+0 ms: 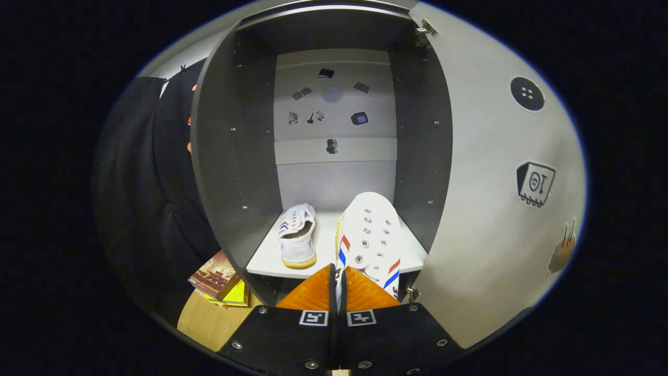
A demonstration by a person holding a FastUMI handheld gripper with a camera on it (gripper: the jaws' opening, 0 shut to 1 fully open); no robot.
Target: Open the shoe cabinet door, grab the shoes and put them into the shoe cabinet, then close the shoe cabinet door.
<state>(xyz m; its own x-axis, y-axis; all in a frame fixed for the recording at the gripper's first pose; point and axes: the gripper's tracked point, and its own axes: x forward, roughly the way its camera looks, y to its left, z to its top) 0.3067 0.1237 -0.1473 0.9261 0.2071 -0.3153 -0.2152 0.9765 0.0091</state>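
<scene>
- A book (219,279) lay on the table (203,321) left of the shoe cabinet (219,172); its cover was too blurred to make out.
- The first shoe (297,235) sat on the shelf (266,261) toward its left, leaving room beside it.
- The gripper (339,284) carried the second shoe (370,235), fingers clamped on its heel edge, toe pointing inward over the shelf, seemingly ready to set down. The heel itself was hidden.
- The door (490,209) stood swung wide to the right, clearing the opening.
</scene>
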